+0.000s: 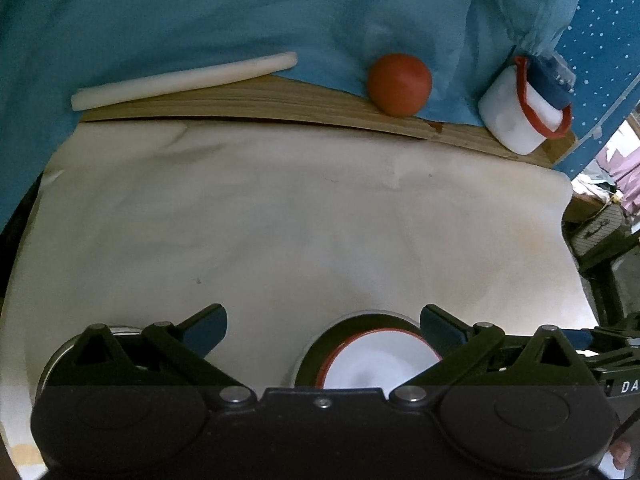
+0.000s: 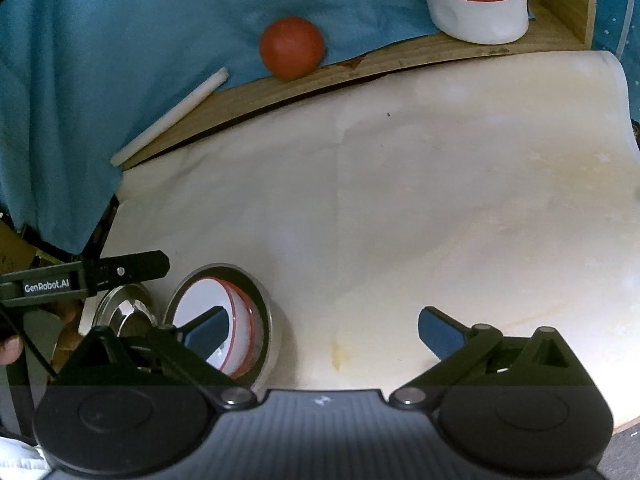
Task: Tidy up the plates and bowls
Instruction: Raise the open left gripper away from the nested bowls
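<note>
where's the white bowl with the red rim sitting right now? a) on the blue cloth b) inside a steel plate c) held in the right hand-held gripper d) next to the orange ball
b: the white bowl sits inside the steel plate on the cream table cover, with the steel rim ringing it.

Red-rimmed white bowl (image 1: 376, 364), orange-red ball (image 1: 399, 84), teal cloth (image 1: 180, 20)

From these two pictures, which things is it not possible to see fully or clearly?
- Steel plate, left wrist view: mostly behind the left gripper.
- White bowl, left wrist view: near part hidden by gripper body.
- White container, right wrist view: top cut off by the edge.
</note>
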{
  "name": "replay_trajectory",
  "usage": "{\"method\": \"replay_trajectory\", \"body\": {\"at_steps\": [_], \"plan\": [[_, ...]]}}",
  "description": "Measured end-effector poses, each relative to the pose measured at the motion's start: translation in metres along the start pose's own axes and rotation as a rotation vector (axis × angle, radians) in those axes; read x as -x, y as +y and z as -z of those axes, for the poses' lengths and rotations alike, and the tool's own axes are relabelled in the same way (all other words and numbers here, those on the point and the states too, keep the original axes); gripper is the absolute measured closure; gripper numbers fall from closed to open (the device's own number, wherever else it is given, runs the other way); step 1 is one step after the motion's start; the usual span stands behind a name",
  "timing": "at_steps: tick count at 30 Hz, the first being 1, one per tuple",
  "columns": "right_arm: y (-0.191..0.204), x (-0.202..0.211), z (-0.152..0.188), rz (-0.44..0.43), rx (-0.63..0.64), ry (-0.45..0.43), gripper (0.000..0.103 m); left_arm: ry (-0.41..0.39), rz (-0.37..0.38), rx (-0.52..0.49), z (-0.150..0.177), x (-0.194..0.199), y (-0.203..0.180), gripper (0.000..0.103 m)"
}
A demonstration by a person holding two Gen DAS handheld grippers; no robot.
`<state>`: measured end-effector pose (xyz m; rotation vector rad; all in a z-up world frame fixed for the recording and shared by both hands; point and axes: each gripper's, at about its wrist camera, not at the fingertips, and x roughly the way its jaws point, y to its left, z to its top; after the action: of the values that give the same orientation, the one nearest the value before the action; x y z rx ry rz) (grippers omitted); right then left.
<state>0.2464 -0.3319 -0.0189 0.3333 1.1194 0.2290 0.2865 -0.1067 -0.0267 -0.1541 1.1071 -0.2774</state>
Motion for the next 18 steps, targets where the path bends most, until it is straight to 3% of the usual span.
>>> {"method": "replay_trajectory", "body": {"at_steps": [18], "plan": [[-0.013, -0.003, -0.003, -0.012, 0.036, 0.014, 0.0, -0.016, -0.041, 0.048, 0.005, 0.004, 0.006, 0.001]]}}
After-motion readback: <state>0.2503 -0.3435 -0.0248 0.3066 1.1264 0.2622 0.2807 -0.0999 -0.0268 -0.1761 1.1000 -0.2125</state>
